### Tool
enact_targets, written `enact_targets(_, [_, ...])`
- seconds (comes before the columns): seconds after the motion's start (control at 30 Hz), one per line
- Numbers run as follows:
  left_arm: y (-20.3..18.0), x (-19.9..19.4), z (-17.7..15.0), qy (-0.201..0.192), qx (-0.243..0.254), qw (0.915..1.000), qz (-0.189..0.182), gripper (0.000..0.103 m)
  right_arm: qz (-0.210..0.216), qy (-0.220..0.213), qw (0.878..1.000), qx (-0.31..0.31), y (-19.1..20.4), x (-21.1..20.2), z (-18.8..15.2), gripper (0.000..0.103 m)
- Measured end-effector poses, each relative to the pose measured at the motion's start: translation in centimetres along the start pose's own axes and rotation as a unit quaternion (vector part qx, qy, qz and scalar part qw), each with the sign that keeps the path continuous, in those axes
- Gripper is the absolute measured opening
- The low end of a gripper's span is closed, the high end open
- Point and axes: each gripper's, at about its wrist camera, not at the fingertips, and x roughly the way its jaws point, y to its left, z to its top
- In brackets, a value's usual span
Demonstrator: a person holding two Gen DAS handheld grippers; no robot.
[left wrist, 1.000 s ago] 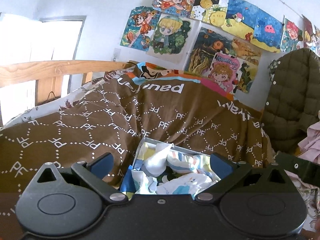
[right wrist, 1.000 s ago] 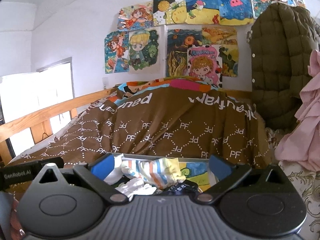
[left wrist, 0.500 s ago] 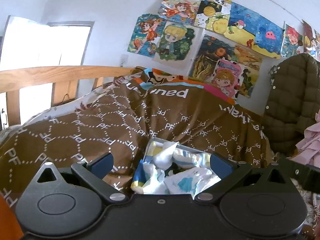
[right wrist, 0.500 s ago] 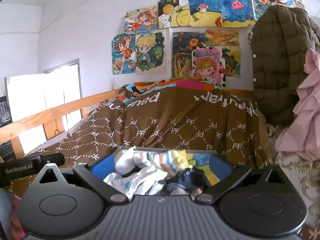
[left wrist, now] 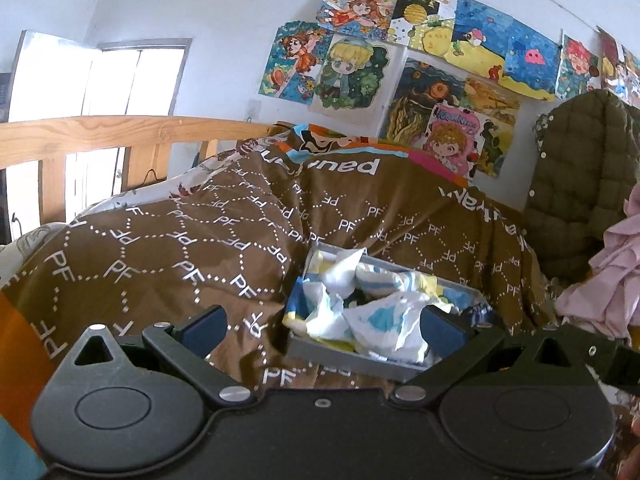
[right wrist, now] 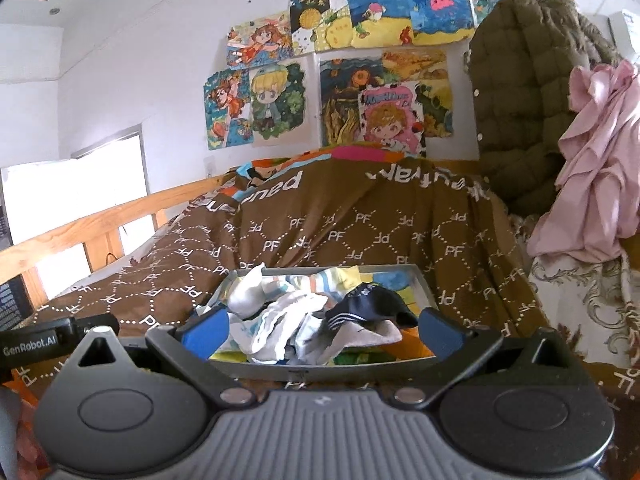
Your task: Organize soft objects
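A shallow grey tray [left wrist: 340, 354] [right wrist: 422, 286] lies on the brown patterned blanket [left wrist: 180, 248] [right wrist: 360, 232], filled with a loose heap of socks. White and striped socks [left wrist: 372, 312] [right wrist: 280, 320] make up most of the heap, and a dark navy sock [right wrist: 364, 306] lies on top toward the right. My left gripper [left wrist: 322, 326] hangs open over the tray's near left part, holding nothing. My right gripper [right wrist: 324, 330] is open too, its blue fingertips spread on either side of the sock heap, just above the tray's near rim.
A wooden bed rail [left wrist: 100, 136] [right wrist: 80, 228] runs along the left. An olive quilted jacket [left wrist: 580, 184] [right wrist: 520, 92] and a pink garment [left wrist: 608, 272] [right wrist: 600, 160] hang at the right. Drawings cover the back wall [right wrist: 340, 60]. The left gripper's body [right wrist: 36, 338] shows at the lower left.
Both grippers have risen and drawn back a little, so more of the tray and its near rim shows. Both stay open. The socks lie as before.
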Motion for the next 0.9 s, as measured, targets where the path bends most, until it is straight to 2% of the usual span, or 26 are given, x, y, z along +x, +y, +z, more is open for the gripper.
enact_targets(0.23, [0.0, -0.5, -1.4, 0.007, 0.015, 0.9999, -0.004, 0.102, -0.015, -0.008, 1.0, -0.019, 0.5, -1.0, -1.1, 0.103])
enact_targets(0.4, [0.2, -1.1, -2.0, 0.007, 0.018, 0.9998, -0.003, 0.102, -0.024, -0.008, 1.0, -0.002, -0.1, -2.1, -2.0, 0.103])
enact_targets(0.67, [-0.2, -3.5, -2.9, -0.015, 0.048, 0.9987, -0.007, 0.102, -0.041, -0.012, 0.999, 0.01, -1.0, -3.8, -2.8, 0.103])
enact_targets(0.9, [-0.6, -5.5, -3.7, -0.023, 0.05, 0.9984, -0.009, 0.102, -0.05, -0.014, 0.998, 0.024, -1.4, -5.8, -3.4, 0.103])
